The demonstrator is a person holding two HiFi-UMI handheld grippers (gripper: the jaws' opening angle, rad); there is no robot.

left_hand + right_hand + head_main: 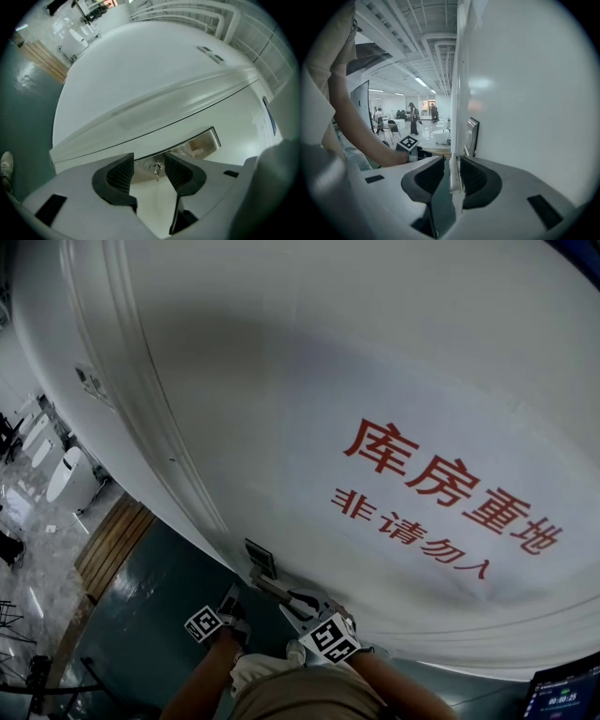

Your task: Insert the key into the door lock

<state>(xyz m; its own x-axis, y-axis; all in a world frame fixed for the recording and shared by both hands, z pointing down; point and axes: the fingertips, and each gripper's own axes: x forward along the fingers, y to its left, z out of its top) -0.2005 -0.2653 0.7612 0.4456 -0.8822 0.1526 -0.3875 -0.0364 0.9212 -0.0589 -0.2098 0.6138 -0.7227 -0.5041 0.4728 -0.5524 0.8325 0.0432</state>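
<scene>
A white door (328,381) with red print fills the head view. Low on it sit a steel lock plate (260,559) and a door handle (277,589). My left gripper (230,610) is open just in front of the plate. In the left gripper view the key (157,171) stands in the lock under the plate (201,143), with its ring hanging. It lies between my left gripper's (150,164) pads, and neither pad touches it. My right gripper (300,606) is shut on the door handle (454,173), which stands upright between its pads.
Dark green floor lies below the door, with a strip of wooden boards (112,540) and white fixtures (61,474) to the left. A screen (562,695) glows at the lower right. The person's arm (351,126) crosses the right gripper view; people stand far off (414,117).
</scene>
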